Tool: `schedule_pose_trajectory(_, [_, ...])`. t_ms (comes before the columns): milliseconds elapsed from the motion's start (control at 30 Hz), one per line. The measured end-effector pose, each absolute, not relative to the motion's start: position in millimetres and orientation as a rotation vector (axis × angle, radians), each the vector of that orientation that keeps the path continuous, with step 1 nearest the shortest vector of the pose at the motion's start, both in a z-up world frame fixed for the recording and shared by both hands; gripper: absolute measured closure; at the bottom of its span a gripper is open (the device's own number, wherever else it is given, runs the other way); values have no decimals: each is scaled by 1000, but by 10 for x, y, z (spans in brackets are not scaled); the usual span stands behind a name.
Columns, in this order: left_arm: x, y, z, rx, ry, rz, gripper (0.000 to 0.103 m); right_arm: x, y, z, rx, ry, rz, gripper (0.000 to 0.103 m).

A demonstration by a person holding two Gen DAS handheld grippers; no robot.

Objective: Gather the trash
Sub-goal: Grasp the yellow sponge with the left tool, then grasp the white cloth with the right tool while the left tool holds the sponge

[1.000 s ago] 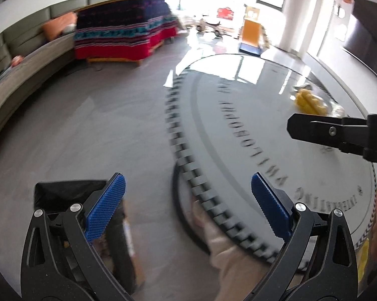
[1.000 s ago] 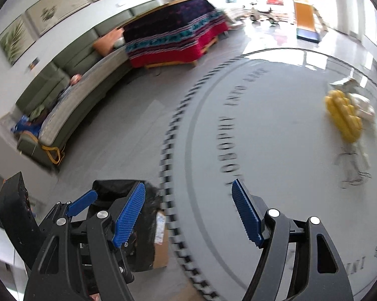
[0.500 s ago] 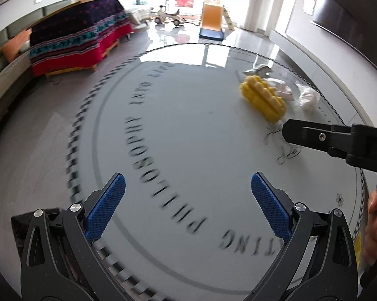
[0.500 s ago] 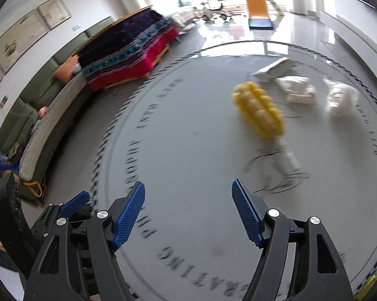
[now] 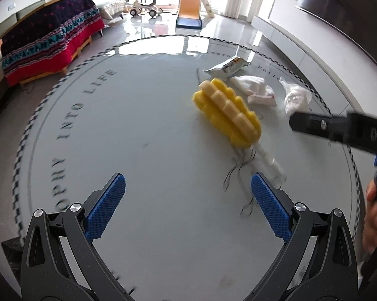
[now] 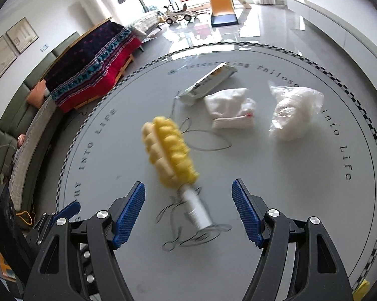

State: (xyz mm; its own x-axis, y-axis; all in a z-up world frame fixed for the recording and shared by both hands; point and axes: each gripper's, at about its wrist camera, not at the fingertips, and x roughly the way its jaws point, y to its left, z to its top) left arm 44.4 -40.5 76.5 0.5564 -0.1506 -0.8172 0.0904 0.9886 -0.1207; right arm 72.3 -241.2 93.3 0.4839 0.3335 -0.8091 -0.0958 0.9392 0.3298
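A wide bare stretch of the round grey tabletop (image 5: 143,135) is seen on the left, bounded by a checkered rim and a ring of printed letters; beyond that rim, open glossy floor (image 5: 148,27) runs to a bench under a patterned blanket (image 5: 47,42). The left gripper (image 5: 188,200) is held over this clear area with its blue fingers (image 5: 105,210) spread wide and nothing between them.

Further right, the trash is clustered toward the far right part of the tabletop: a yellow foam brush (image 6: 169,150) with a white handle lies on thin dark wire loops (image 6: 206,140), and behind it a flat snack wrapper (image 6: 209,81), a crumpled white tissue wad (image 6: 229,110) and a clear plastic bag (image 6: 292,110) are laid close together, apart from the rim. The right gripper (image 6: 188,213) is poised above the brush handle, fingers (image 6: 246,215) open and not touching it.

Compared with a second ago, both grippers have been carried from the tabletop's left rim, where a dark bin showed on the floor, inward over the tabletop; the trash is now seen much nearer.

At the back, a toy slide (image 5: 191,5) and bright windows are seen.
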Motion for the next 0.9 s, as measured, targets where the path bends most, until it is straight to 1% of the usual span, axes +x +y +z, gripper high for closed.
schedule_pose_trajectory(133, [753,-615,695,-76,986,-157,6,840,-2569,854,319,1056,297,31])
schedule_pose_trajectory(267, [1022,-787,613,-77,1001,-154,6,977,-2658,835,324,1054,289,31])
schedule_pose_trajectory(633, [1482,-1001,436,-82,1003,-130,6,1650,-2636,718,239,1092,288,31])
schedule_pose_trajectory(667, [1519,-1016,411,-65,1004,-123,8,1713,-2646,698,237,1095,283,31])
schedule_pose_trajectory(700, [1546,-1029,386,-51,1006,-125,12,1751,-2654,683,233,1095,277,31])
schedule_pose_trajectory(733, [1562,-1031,365,-44,1013,-136,28,1793,-2659,667,223,1095,268,31])
schedule_pose_trajectory(900, [1547,-963,338,-59,1012,-188,35,1965,-2637,542,187,1106,246,31])
